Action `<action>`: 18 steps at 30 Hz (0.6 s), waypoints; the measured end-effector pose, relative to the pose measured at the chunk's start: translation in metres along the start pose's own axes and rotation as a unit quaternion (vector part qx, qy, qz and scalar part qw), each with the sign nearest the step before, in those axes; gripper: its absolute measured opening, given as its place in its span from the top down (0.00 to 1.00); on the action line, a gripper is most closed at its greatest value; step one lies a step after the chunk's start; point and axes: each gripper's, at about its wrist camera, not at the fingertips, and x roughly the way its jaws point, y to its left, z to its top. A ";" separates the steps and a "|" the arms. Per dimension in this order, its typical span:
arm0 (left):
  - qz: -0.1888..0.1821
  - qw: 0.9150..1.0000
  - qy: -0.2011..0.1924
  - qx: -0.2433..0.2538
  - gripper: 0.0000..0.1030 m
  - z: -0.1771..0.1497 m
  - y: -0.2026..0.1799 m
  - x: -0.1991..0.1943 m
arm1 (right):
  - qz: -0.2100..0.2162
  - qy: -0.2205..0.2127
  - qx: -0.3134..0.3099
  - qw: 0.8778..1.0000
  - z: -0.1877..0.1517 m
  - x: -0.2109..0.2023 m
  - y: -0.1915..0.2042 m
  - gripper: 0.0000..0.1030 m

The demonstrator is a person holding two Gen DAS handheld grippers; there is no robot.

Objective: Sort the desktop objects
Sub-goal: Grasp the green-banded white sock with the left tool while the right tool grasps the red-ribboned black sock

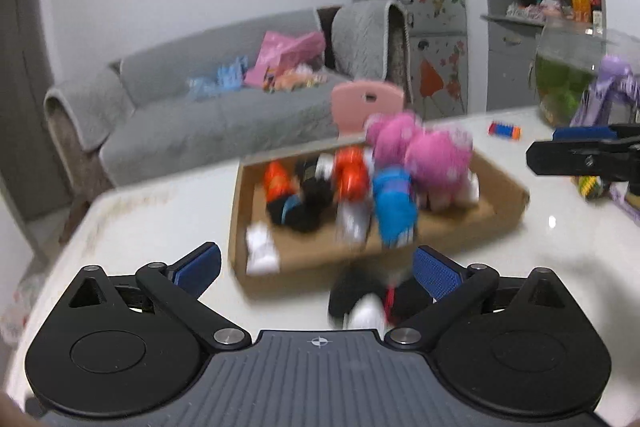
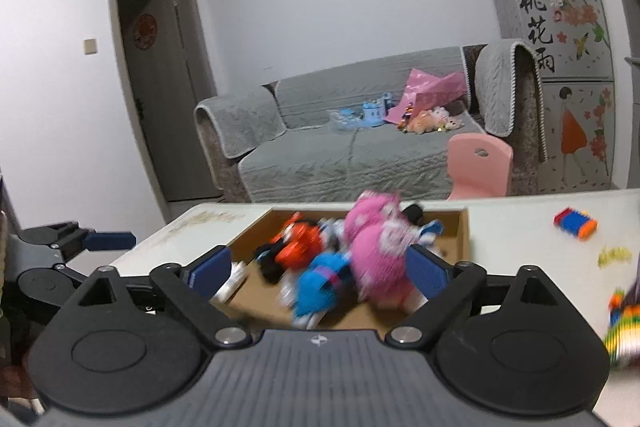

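A shallow cardboard tray [image 1: 500, 215] on the white table holds a pink plush toy [image 1: 424, 151], a blue toy [image 1: 394, 203], an orange toy [image 1: 350, 173] and black toys. It also shows in the right wrist view [image 2: 460, 235]. My left gripper [image 1: 318, 267] is open, just short of the tray's near wall, with a black and white toy [image 1: 368, 303] lying on the table by its right finger. My right gripper [image 2: 320, 271] is open over the tray's near edge, the pink plush [image 2: 378, 255] and blue toy [image 2: 320, 287] between its fingers, blurred.
A blue and orange toy piece [image 2: 576, 223] and a yellow bit [image 2: 614, 255] lie on the table to the right. A striped colourful object [image 2: 622, 327] is at the right edge. A fish tank [image 1: 568, 75] and purple toy [image 1: 616, 87] stand far right. A pink chair [image 1: 366, 103] and grey sofa [image 2: 340, 143] lie beyond.
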 end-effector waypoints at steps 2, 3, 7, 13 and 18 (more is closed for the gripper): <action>-0.004 1.000 0.029 -0.001 0.00 -0.013 -0.002 0.007 | 0.011 0.016 0.002 1.000 -0.012 0.005 0.010 0.09; 0.001 0.999 0.036 0.003 0.00 -0.018 -0.005 0.010 | 0.017 0.025 0.001 1.000 -0.018 0.011 0.015 0.09; 0.005 0.998 0.055 0.020 0.00 -0.024 -0.018 0.027 | 0.033 0.047 0.007 0.998 -0.029 0.028 0.028 0.10; 0.006 0.997 0.071 0.003 0.01 -0.032 -0.019 0.053 | 0.024 0.047 0.025 0.998 -0.027 0.030 0.012 0.10; 0.000 0.995 0.091 -0.032 0.14 -0.043 -0.003 0.066 | 0.017 0.049 0.026 0.998 -0.030 0.032 0.001 0.10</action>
